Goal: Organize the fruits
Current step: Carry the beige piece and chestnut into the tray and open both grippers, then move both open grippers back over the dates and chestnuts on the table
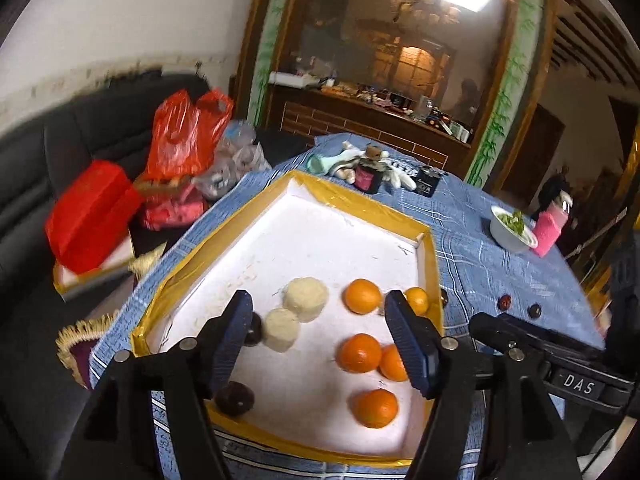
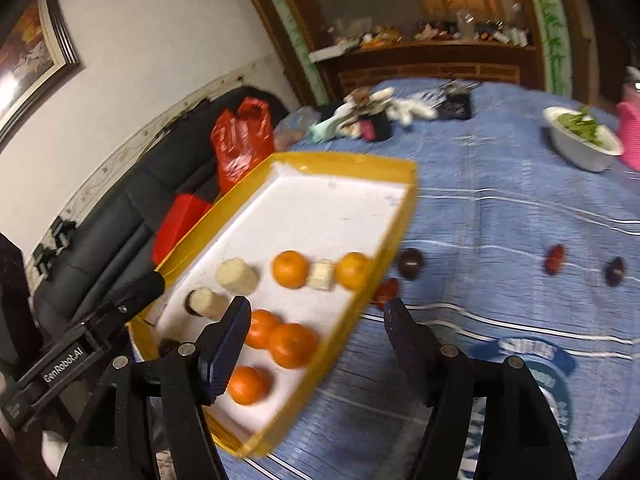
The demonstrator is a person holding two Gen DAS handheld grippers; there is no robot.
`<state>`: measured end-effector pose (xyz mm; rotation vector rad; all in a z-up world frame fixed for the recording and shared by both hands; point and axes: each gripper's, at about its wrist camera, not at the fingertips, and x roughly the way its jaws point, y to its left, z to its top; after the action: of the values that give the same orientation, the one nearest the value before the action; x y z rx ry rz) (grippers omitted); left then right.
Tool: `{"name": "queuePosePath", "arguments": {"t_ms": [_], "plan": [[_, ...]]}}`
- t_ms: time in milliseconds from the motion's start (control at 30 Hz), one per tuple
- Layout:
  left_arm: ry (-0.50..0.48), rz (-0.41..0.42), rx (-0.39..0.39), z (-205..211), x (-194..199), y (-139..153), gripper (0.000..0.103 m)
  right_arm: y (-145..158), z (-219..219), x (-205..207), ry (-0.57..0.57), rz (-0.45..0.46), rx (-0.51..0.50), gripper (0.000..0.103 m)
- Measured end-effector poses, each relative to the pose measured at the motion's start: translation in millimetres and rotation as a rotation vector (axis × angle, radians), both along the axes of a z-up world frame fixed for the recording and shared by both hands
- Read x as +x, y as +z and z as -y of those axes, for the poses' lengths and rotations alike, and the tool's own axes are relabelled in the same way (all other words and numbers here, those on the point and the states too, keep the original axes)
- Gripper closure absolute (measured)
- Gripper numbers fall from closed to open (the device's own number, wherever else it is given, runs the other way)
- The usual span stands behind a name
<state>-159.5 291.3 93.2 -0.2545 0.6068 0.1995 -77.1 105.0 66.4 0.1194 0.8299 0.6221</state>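
Yellow-rimmed tray (image 1: 434,264) keeps its far half bare, both claws, left (image 1: 318,340) and right (image 2: 316,354), gaping empty, while only the right view shows dark fruits (image 2: 410,263) on the desk (image 2: 500,216) beyond its edge

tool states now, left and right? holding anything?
Left tool: open, holding nothing, over the tray.
Right tool: open, holding nothing, at the tray's edge.
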Motion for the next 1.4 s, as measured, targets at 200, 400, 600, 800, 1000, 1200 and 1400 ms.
{"name": "queuePosePath", "arguments": {"t_ms": [200,400,600,800,1000,1200,1400], "plan": [[-0.057,0.028,0.179,56,-7,15,0.028,-4,42,-13,-0.091,0.019,0.004,0.026],[-0.103,0.039,0.221,87,-14,24,0.026,-7,80,-19,-0.174,0.017,0.021,0.026],[-0.138,0.026,0.251,111,-16,27,0.025,-6,106,-26,-0.225,0.038,0.032,0.023],[-0.173,0.012,0.274,131,-17,27,0.025,4,126,-38,-0.285,0.111,-0.004,0.016],[-0.195,0.003,0.29,144,-18,26,0.024,17,147,-50,-0.386,0.222,-0.05,0.004],[-0.214,-0.013,0.292,151,-18,21,0.022,22,179,-56,-0.492,0.294,-0.03,0.003],[-0.238,-0.035,0.273,152,-12,15,0.022,13,200,-44,-0.49,0.203,-0.015,0.003]]}}
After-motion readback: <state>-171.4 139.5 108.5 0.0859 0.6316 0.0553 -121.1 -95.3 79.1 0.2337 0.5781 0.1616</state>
